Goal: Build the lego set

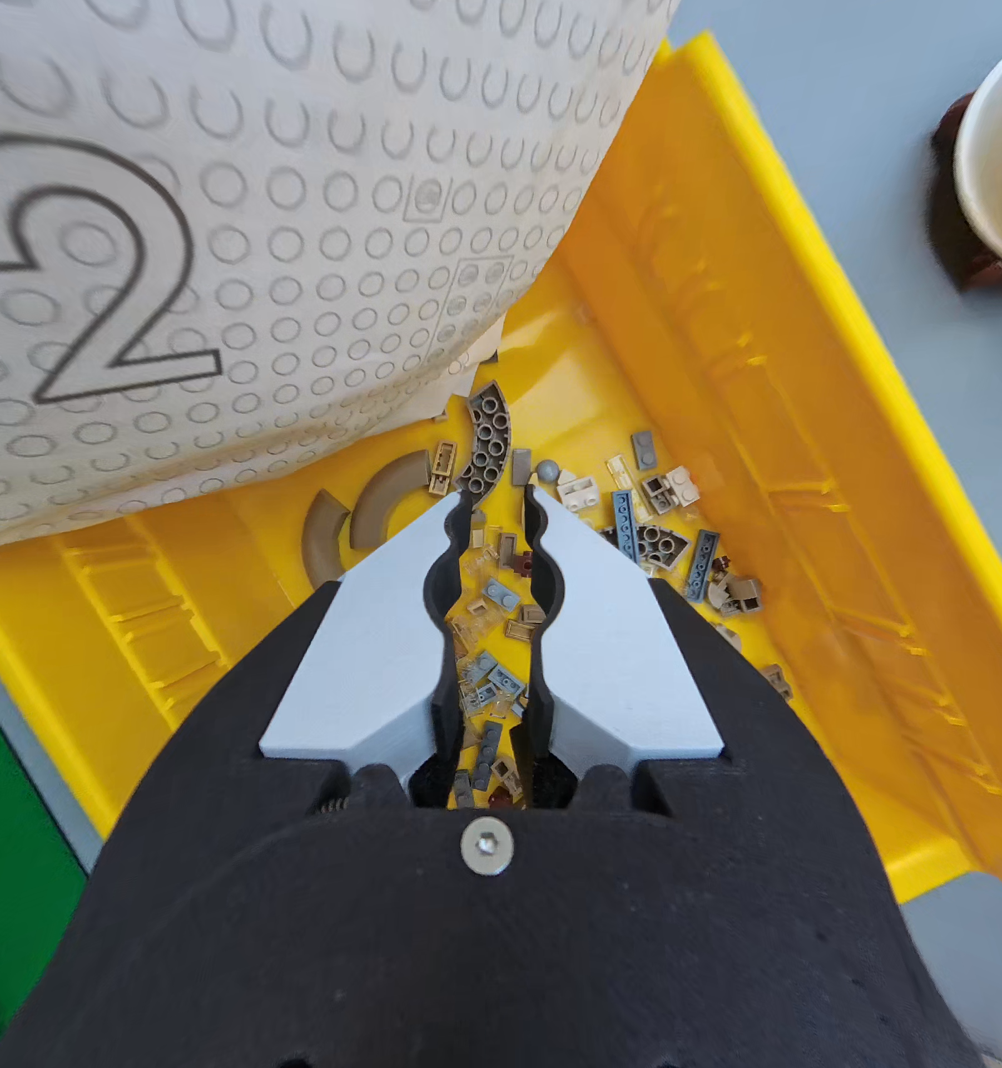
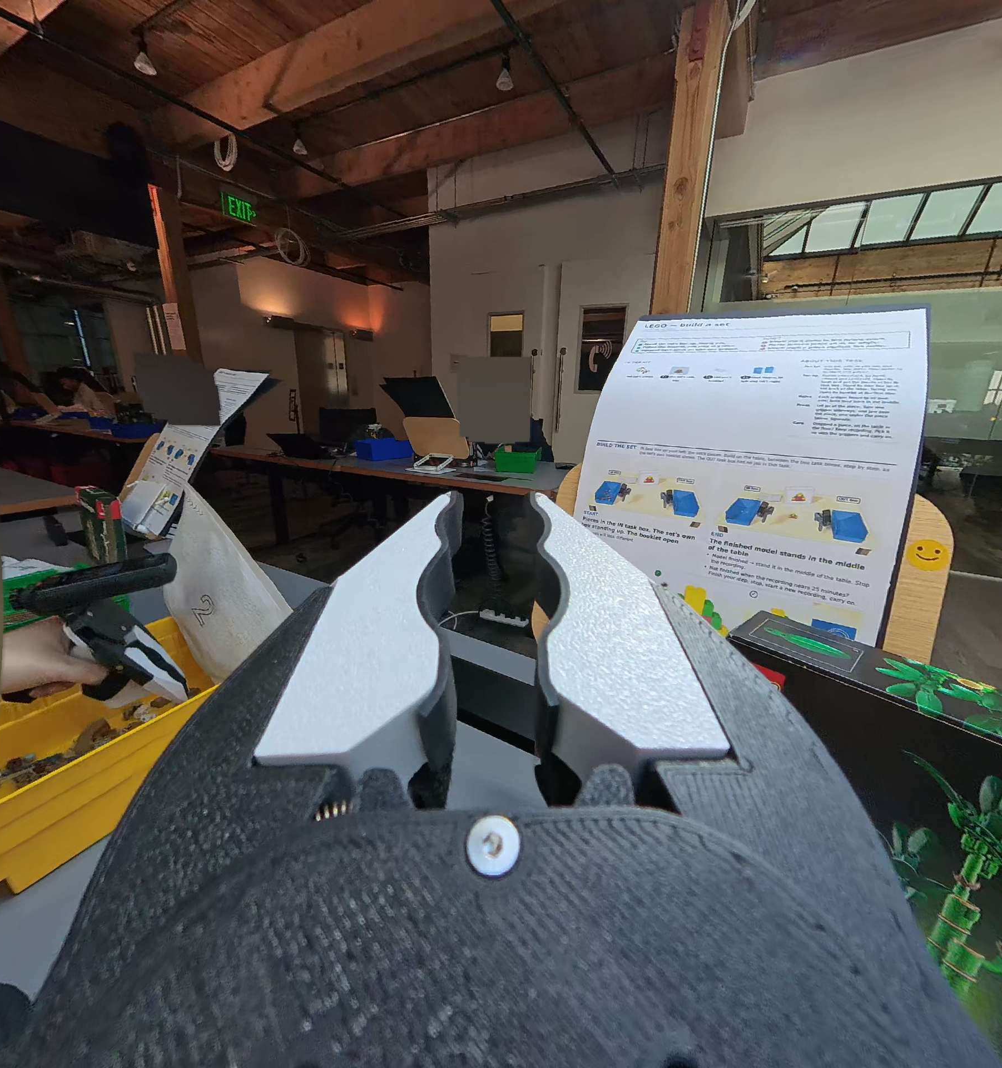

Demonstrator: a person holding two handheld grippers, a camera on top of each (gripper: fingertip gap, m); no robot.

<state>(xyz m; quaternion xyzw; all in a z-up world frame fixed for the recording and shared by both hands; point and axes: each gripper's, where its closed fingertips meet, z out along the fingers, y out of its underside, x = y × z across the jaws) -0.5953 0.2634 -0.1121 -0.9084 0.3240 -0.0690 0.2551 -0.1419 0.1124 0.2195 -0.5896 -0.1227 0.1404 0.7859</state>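
Left wrist view puts my left gripper point(image 1: 494, 497) over the yellow tray point(image 1: 799, 323), fingers slightly parted with nothing between them, above the loose lego pieces point(image 1: 654, 531) on the tray floor. A white paper bag point(image 1: 291, 219) leans into the tray's far side. My right gripper point(image 2: 493, 508) hovers beside the tray, parted and empty, facing an instruction sheet point(image 2: 758, 462).

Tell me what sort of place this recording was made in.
Probably a shared workshop or open office in a converted industrial building. The right wrist view shows exposed wooden ceiling beams, long work tables with bins and laptops, and a glass partition. A printed instruction sheet stands nearby.
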